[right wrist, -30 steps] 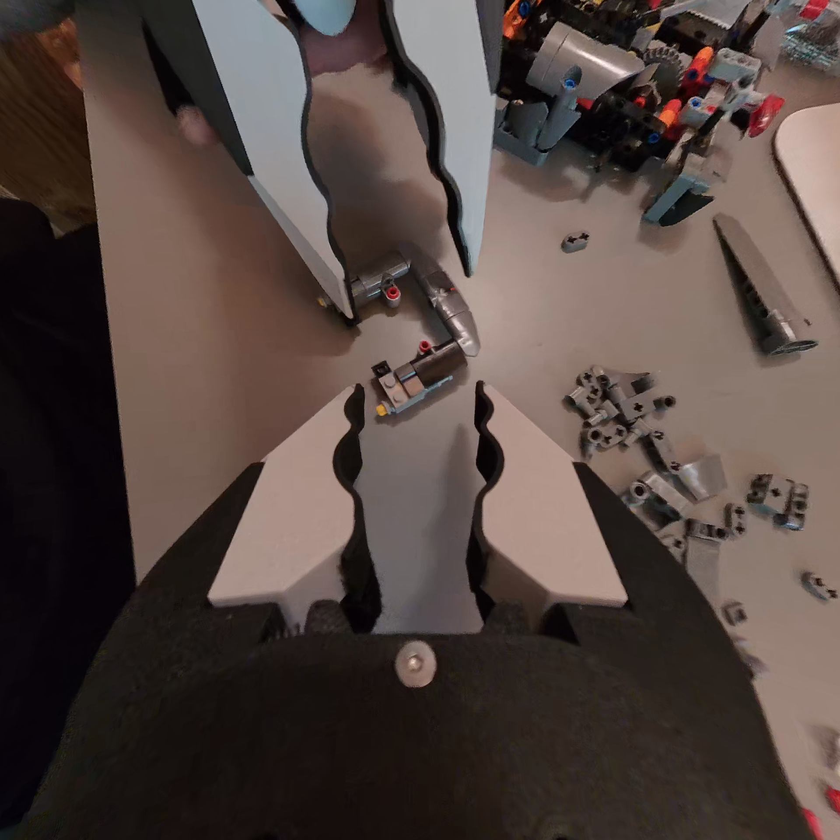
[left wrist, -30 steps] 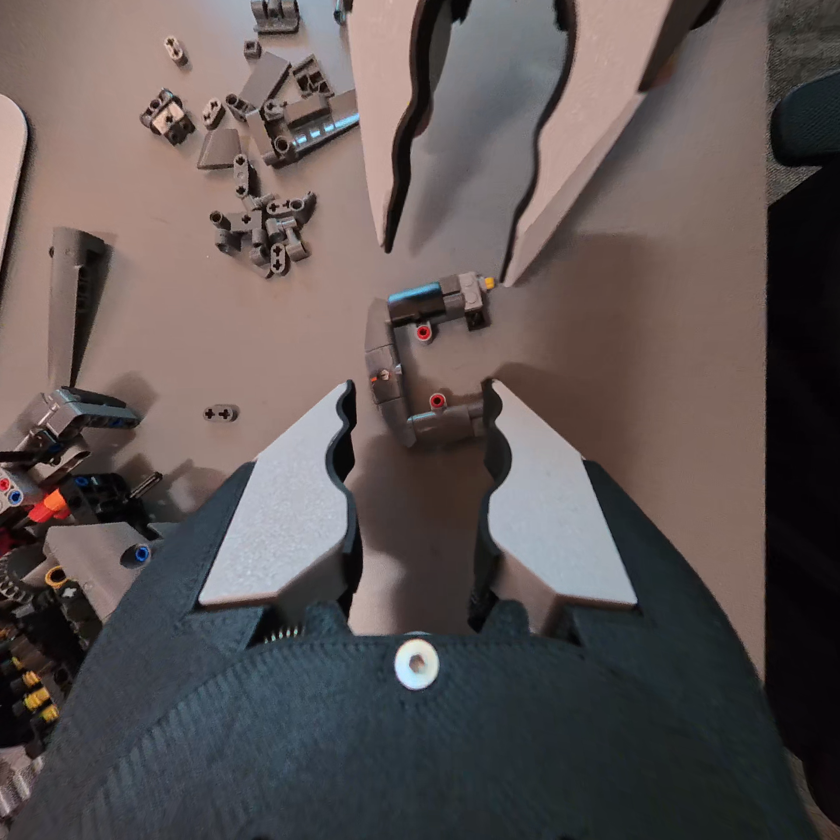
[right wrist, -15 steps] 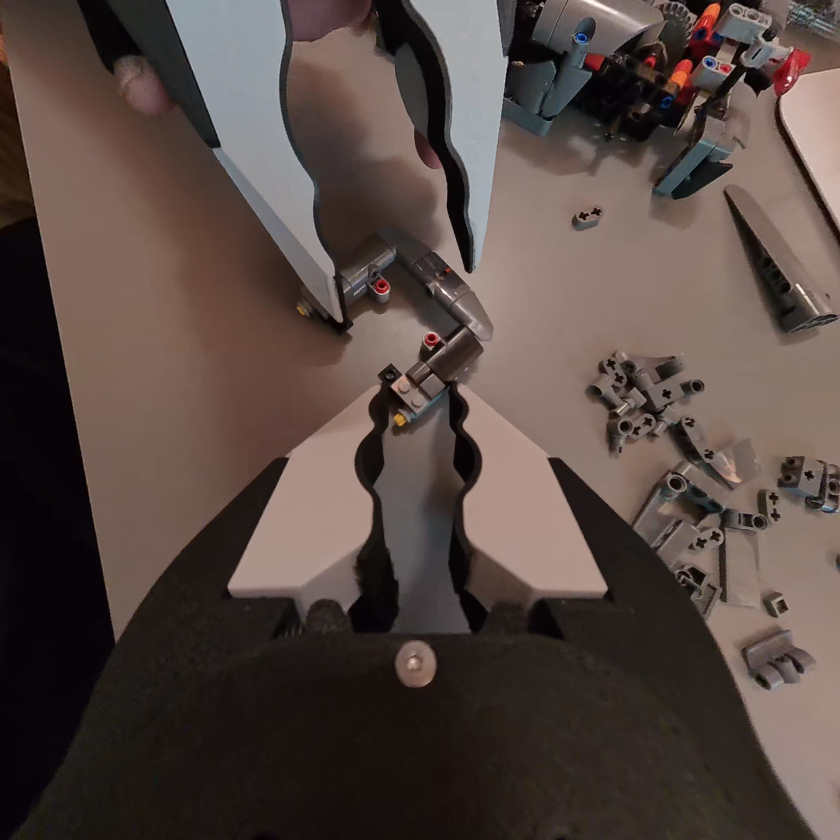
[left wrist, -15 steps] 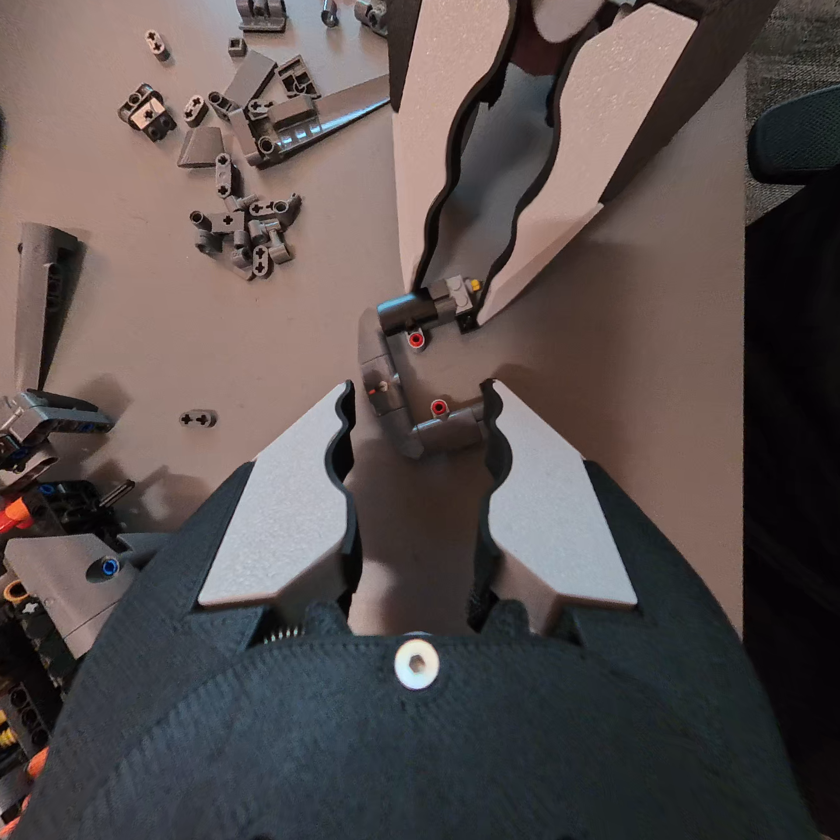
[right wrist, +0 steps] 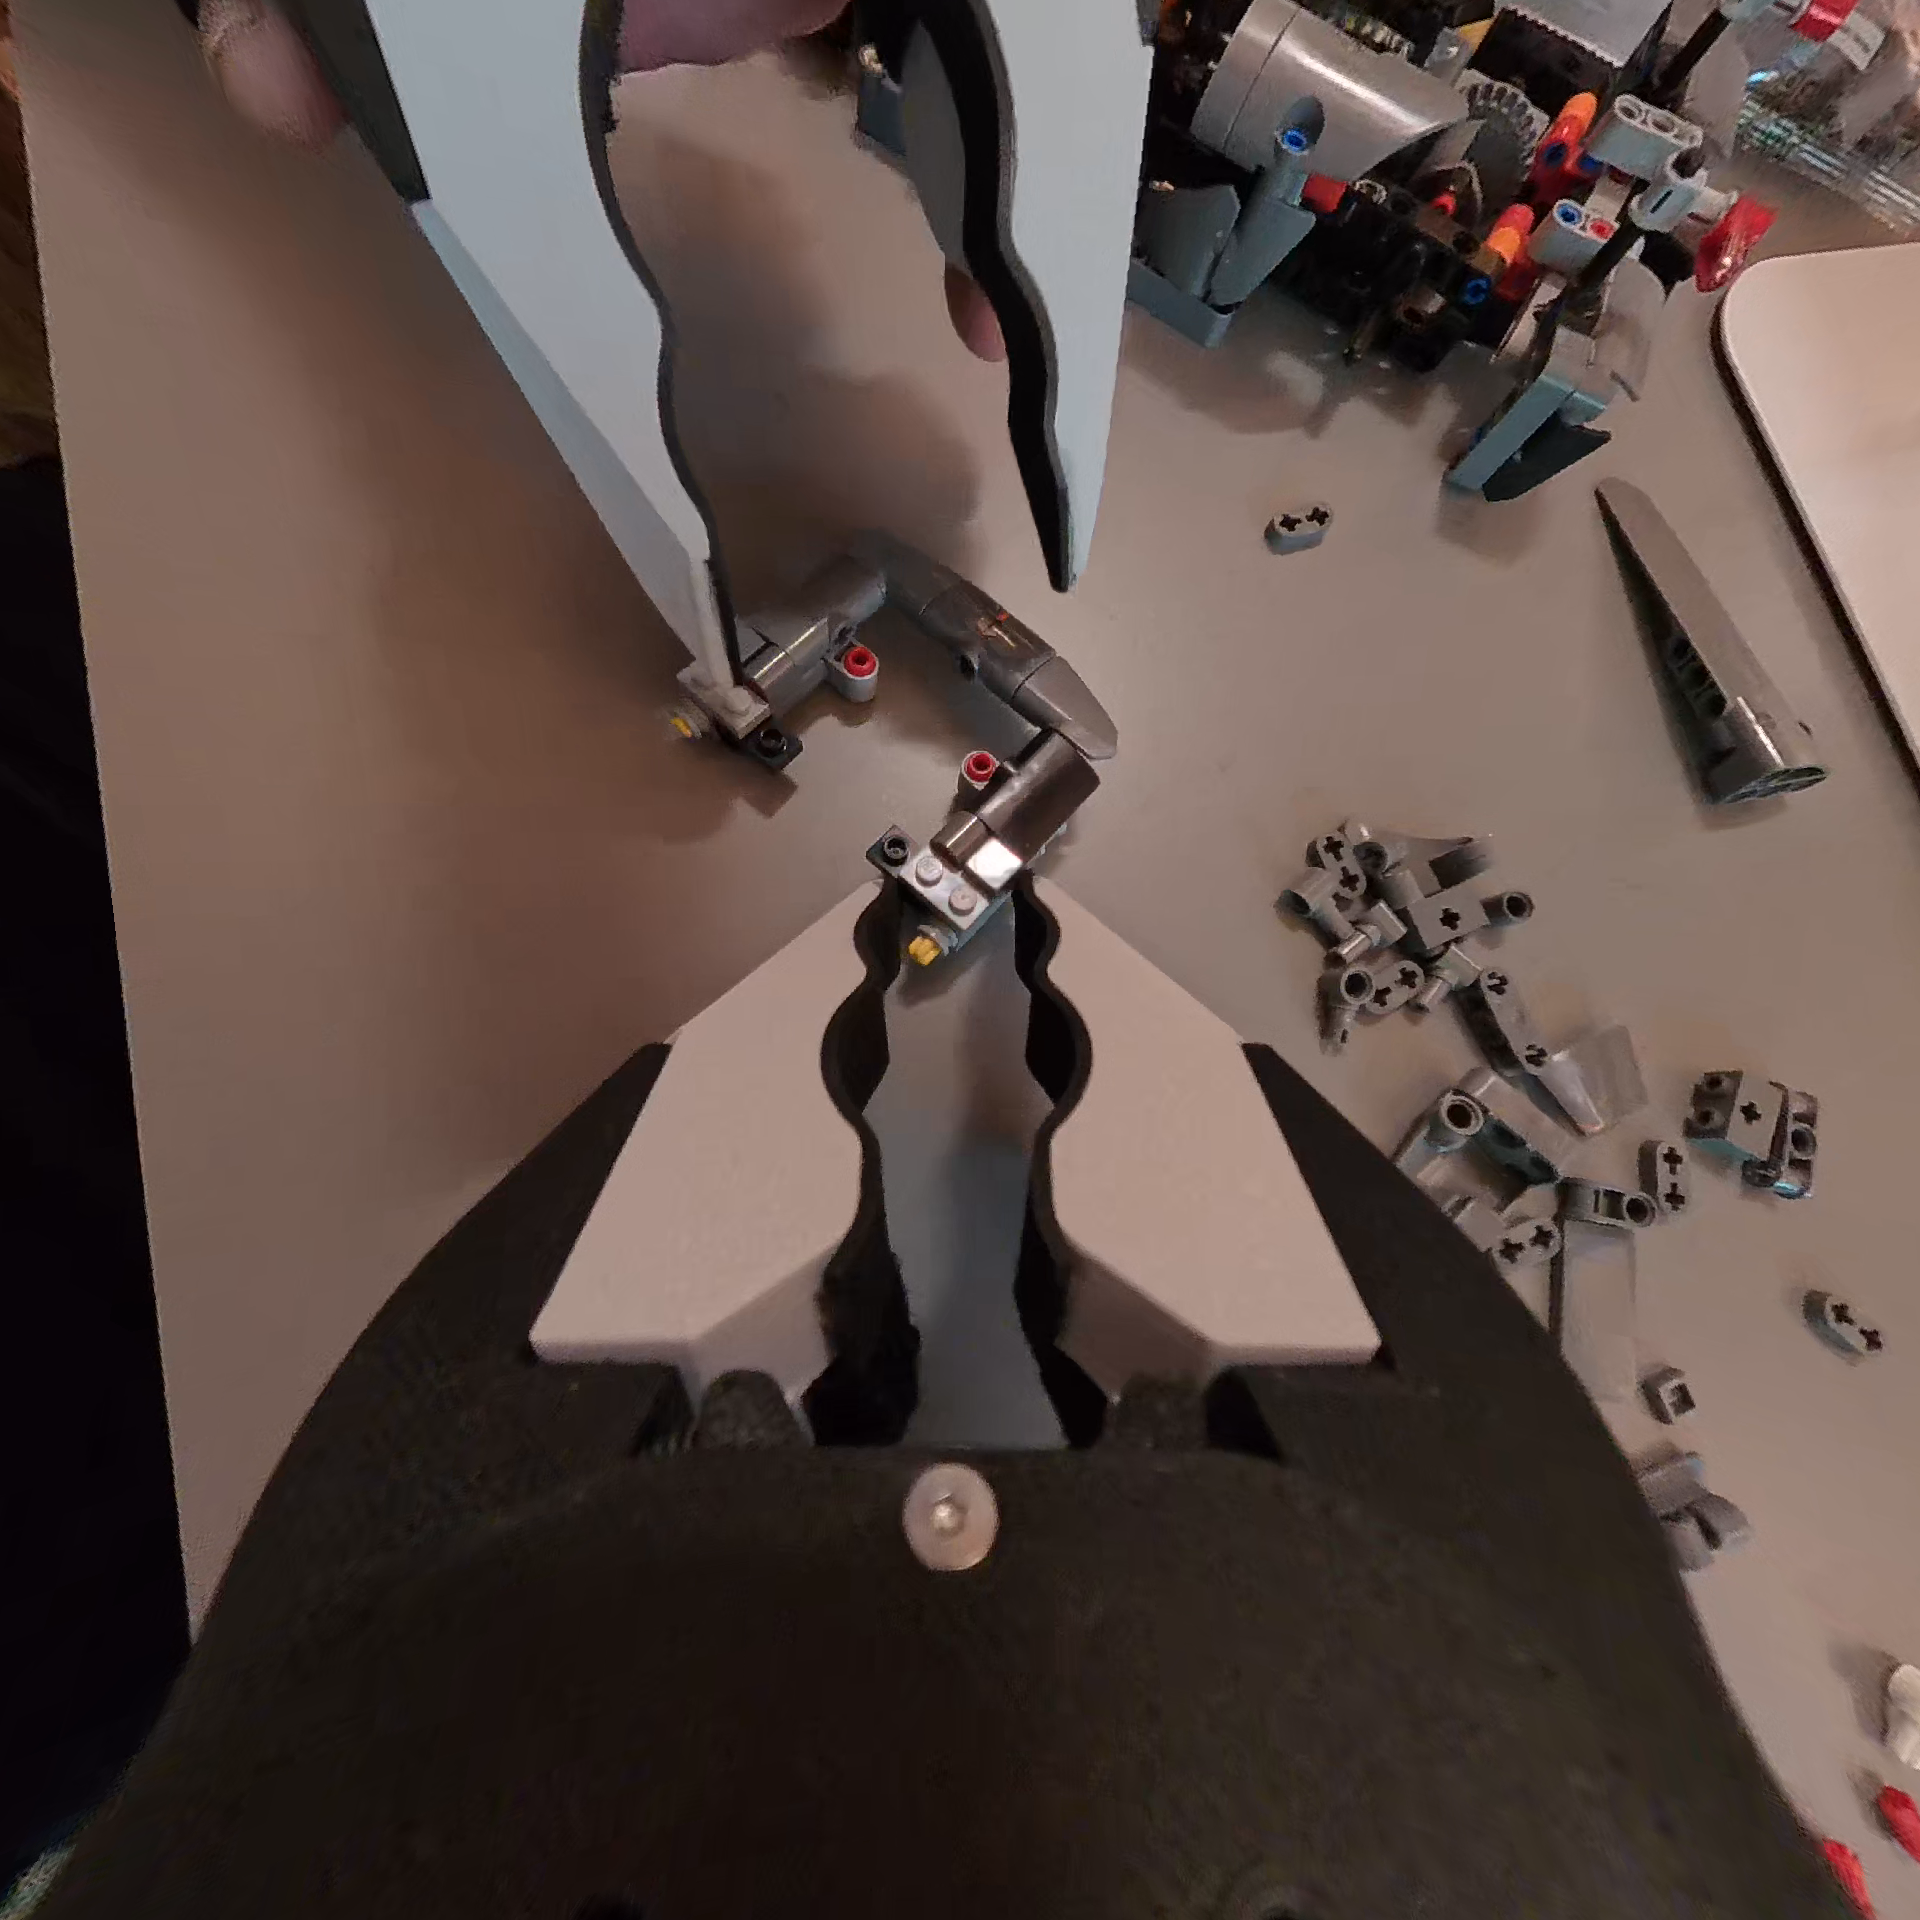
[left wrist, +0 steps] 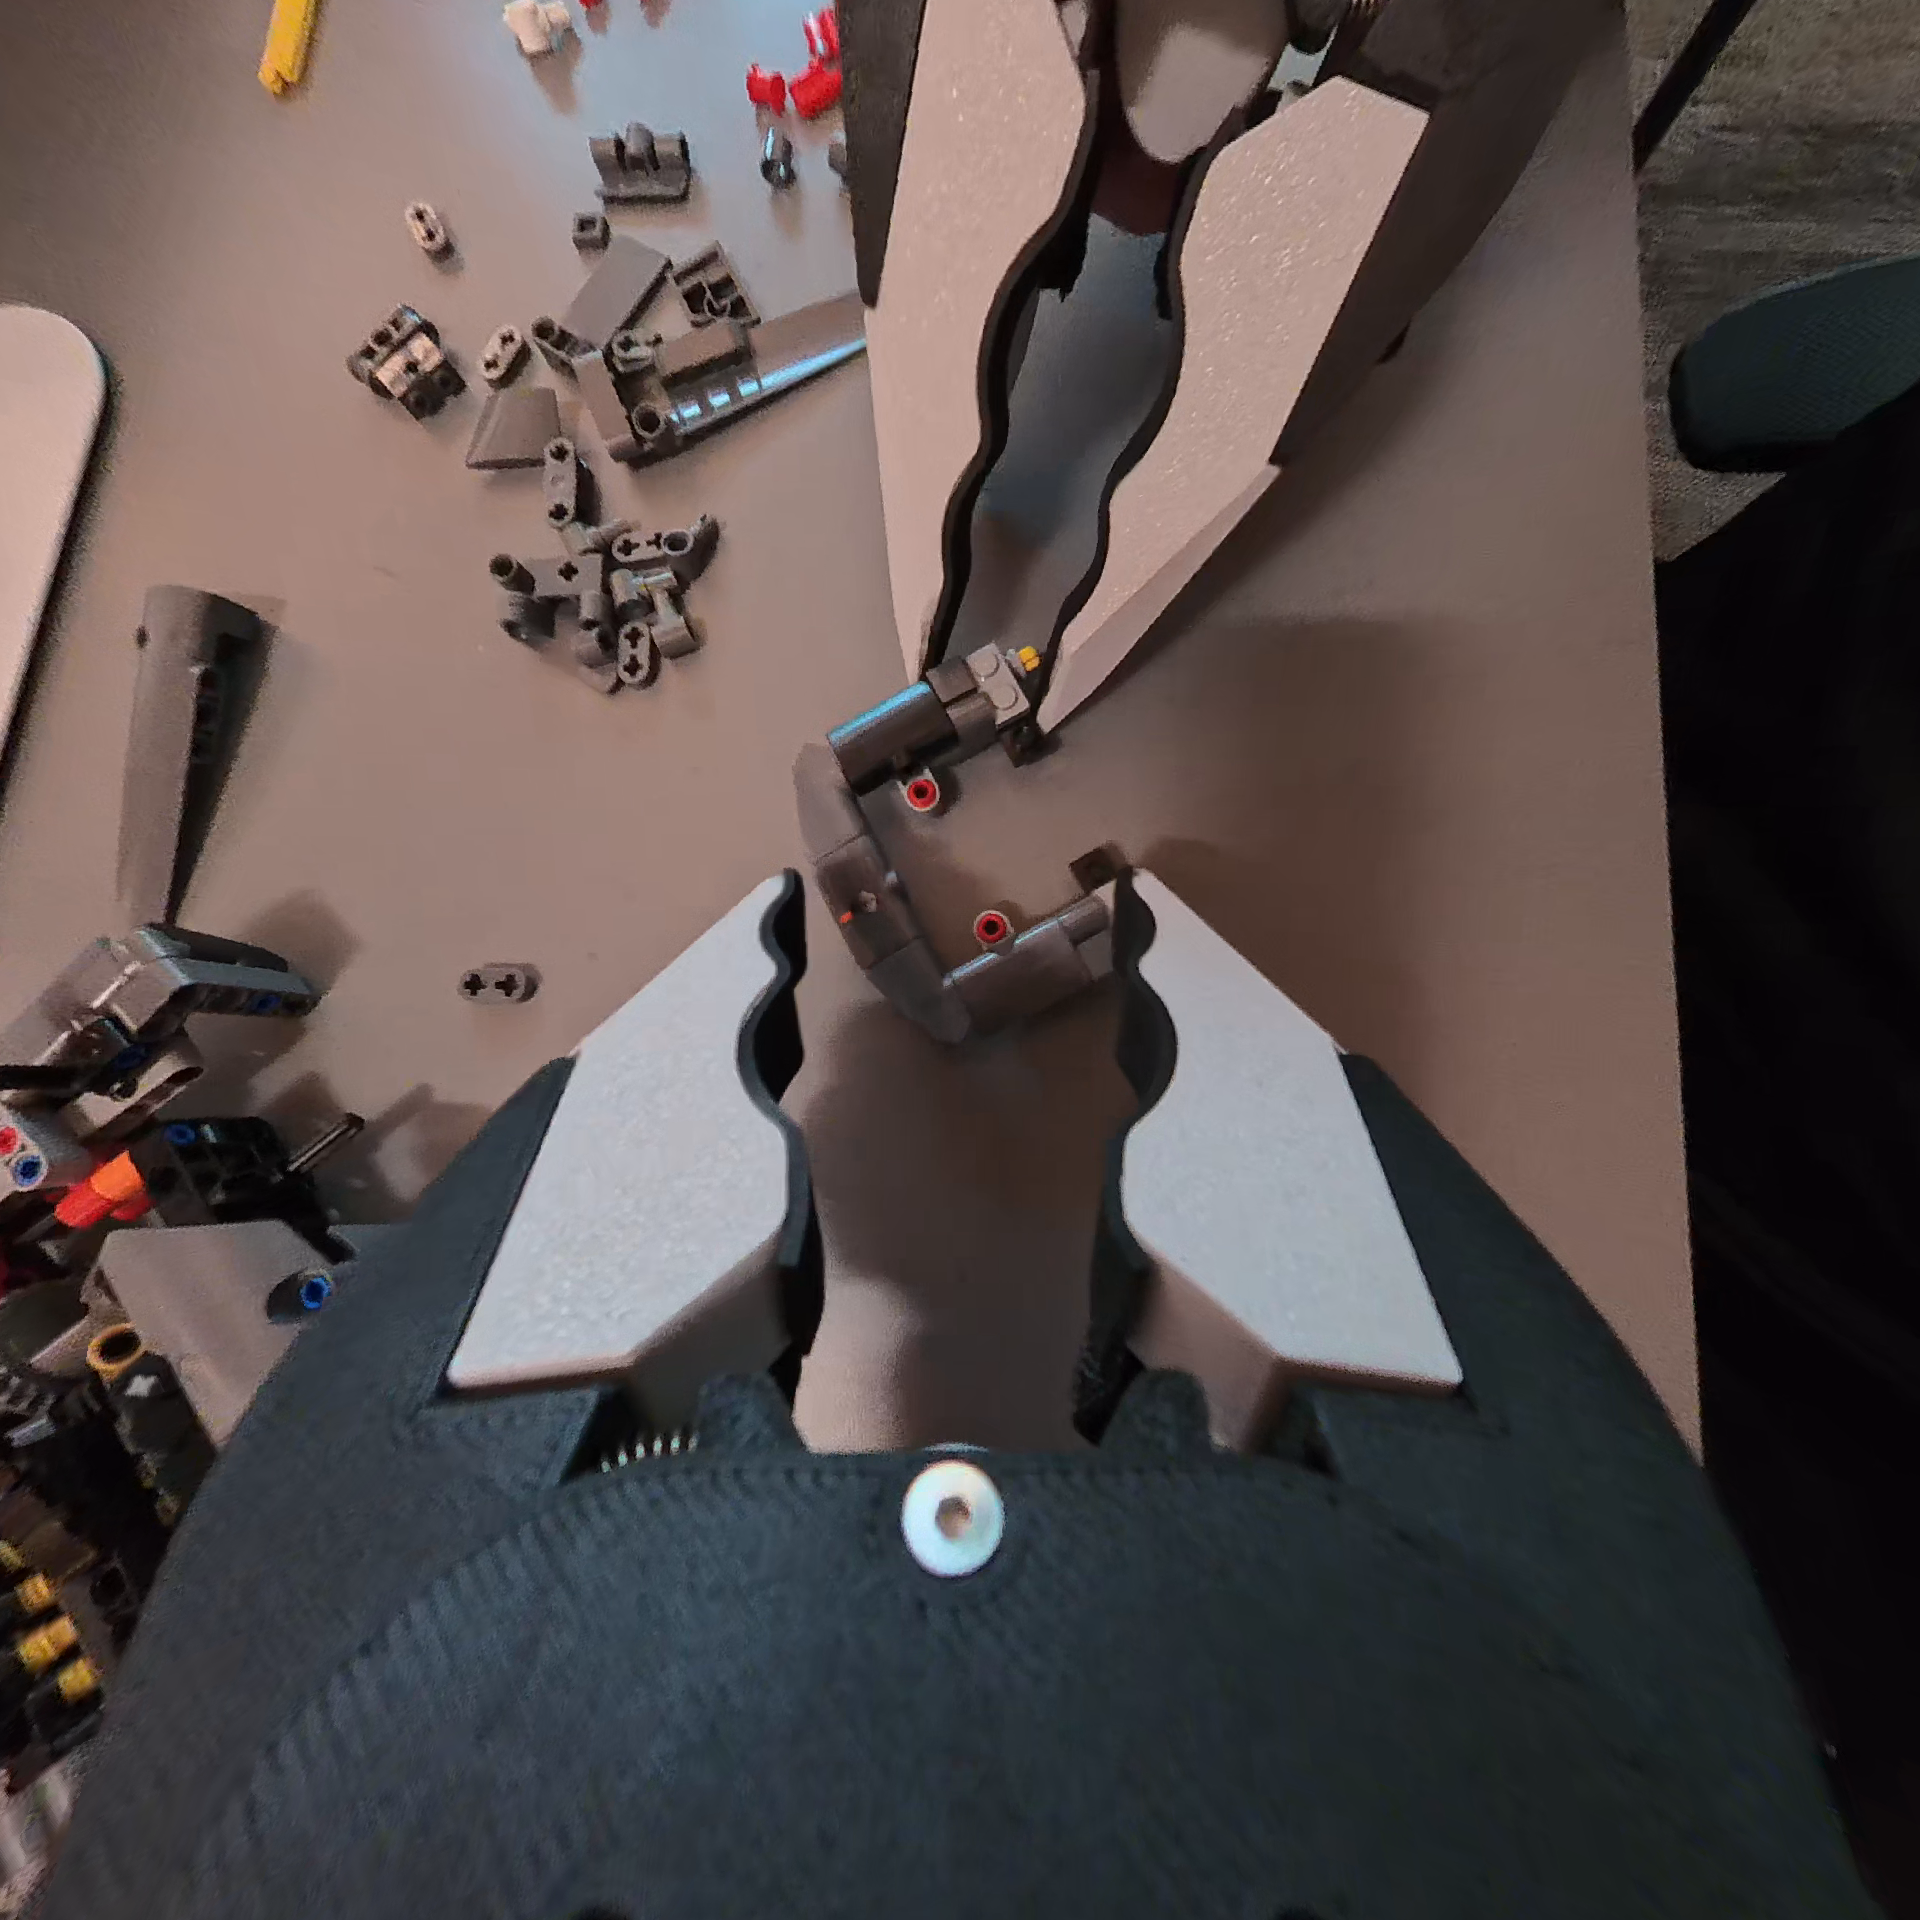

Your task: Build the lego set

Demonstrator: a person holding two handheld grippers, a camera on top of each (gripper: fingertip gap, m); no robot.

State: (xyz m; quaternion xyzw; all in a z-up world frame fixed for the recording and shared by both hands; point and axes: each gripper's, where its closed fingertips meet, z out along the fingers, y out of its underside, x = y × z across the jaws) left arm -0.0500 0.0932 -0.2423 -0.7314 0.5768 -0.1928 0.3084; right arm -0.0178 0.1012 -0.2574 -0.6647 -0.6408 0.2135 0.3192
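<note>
Two grippers meet mid-frame: the right gripper (right wrist: 951, 904) pinches a grey brick assembly (right wrist: 977, 821); the left gripper (left wrist: 961, 914) straddles it, spread wide, with no legible writing.

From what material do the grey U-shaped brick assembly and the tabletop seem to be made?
The grey U-shaped brick assembly looks like moulded plastic with a glossy finish: studs, red pin ends and bright highlights show on it. The tabletop looks like smooth matte laminate, plain beige-grey with soft shadows, though the look leaves it open.

- Dark grey bracket-shaped brick assembly (left wrist: 904, 894) at centre, with red pins and a yellow tip.
- Beige table (left wrist: 416, 810).
- Grey loose pieces (left wrist: 603, 603), upper left.
- Pale grey fingers (left wrist: 644, 1143) with black wavy pads.
</note>
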